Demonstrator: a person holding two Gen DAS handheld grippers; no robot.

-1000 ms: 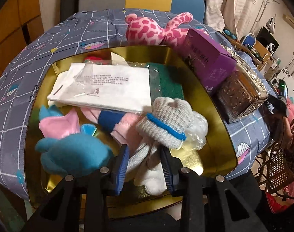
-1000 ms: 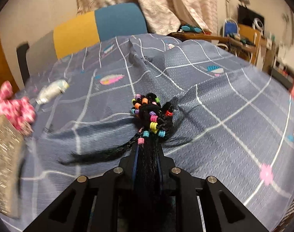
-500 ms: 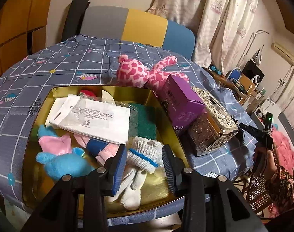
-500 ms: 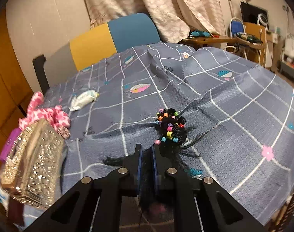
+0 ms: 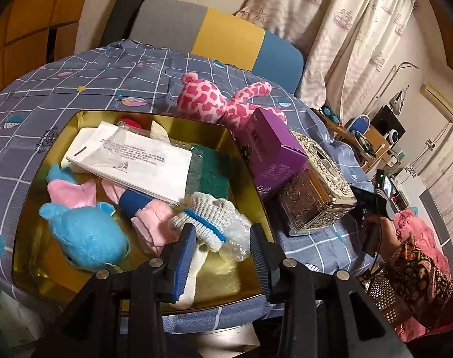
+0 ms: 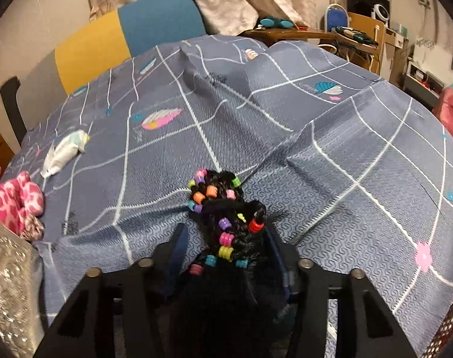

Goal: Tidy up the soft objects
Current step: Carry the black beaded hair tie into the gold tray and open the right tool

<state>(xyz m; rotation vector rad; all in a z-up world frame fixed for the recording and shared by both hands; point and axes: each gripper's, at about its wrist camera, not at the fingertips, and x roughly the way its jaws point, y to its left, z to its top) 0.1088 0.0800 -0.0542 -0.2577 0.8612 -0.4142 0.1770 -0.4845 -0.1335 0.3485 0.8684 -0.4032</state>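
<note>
A gold tray [image 5: 107, 114] holds a blue plush dolphin [image 5: 86, 235], a pink sock [image 5: 155, 223], a grey knitted glove [image 5: 208, 217] with a blue stripe, a white packet [image 5: 137, 161] and a green sponge [image 5: 211, 170]. My left gripper [image 5: 222, 253] hovers open above the tray's near edge; the glove lies below it, untouched. In the right wrist view a black braided hairpiece [image 6: 223, 208] with coloured beads lies on the grey checked cloth [image 6: 330, 149]. My right gripper [image 6: 226, 250] straddles it and its jaws are opening, with a gap beside the left pad.
A pink spotted plush [image 5: 208, 101] lies behind the tray, beside a purple box [image 5: 271, 155] and an ornate silver box [image 5: 313, 197]. A small white pouch [image 6: 65, 152] rests on the cloth. A grey, yellow and blue chair [image 5: 226, 38] stands at the far edge. A patterned sleeve [image 5: 411, 268] shows at right.
My left gripper pulled back and up from the tray, leaving the glove inside. My right gripper, earlier shut on the hairpiece, has parted its jaws around it on the cloth.
</note>
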